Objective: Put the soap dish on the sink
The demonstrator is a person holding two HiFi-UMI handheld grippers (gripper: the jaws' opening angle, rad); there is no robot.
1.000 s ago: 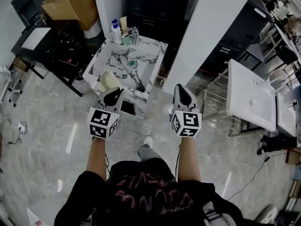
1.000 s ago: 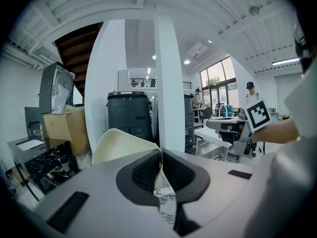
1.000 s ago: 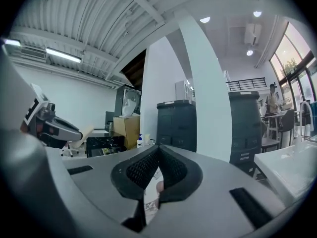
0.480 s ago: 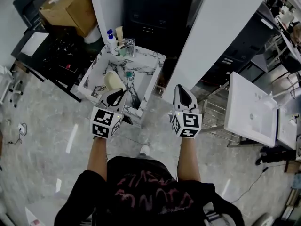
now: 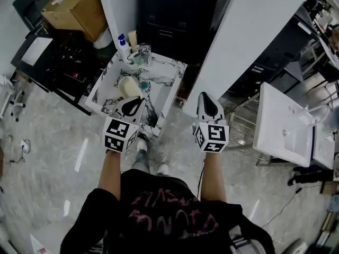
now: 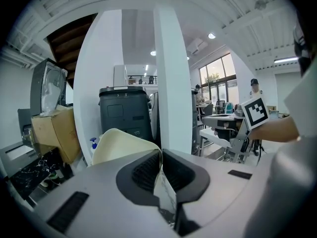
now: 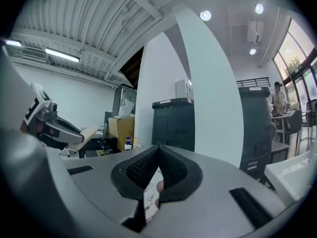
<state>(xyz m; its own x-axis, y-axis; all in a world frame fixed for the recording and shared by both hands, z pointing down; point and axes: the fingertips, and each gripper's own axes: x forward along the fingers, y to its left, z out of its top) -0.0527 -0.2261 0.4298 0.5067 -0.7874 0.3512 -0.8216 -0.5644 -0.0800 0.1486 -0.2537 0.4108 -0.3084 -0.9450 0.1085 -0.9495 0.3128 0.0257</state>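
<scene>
A cream soap dish (image 5: pixel 127 87) hangs over the basin of the marble-patterned sink (image 5: pixel 177 76). My left gripper (image 5: pixel 133 101) is shut on the dish's near edge. In the left gripper view the dish (image 6: pixel 120 143) rises to the left of the pinched jaws of my left gripper (image 6: pixel 160 153). To the right of the sink, beside the white column (image 5: pixel 249 30), my right gripper (image 5: pixel 208 98) is shut on nothing. The right gripper view shows its jaws meeting at the tip of my right gripper (image 7: pixel 158 151), with the dish (image 7: pixel 90 132) far left.
A faucet (image 5: pixel 144 51) and a blue-topped soap bottle (image 5: pixel 123 43) stand on the sink's far rim. Left of the sink are a black table (image 5: pixel 58 52) and a cardboard box (image 5: pixel 74 7). A white basin on a metal frame (image 5: pixel 280 120) stands at the right.
Both grippers have moved forward toward the marble sink. The soap dish went from beside the sink's near left corner to above its basin. The person has stepped closer.
</scene>
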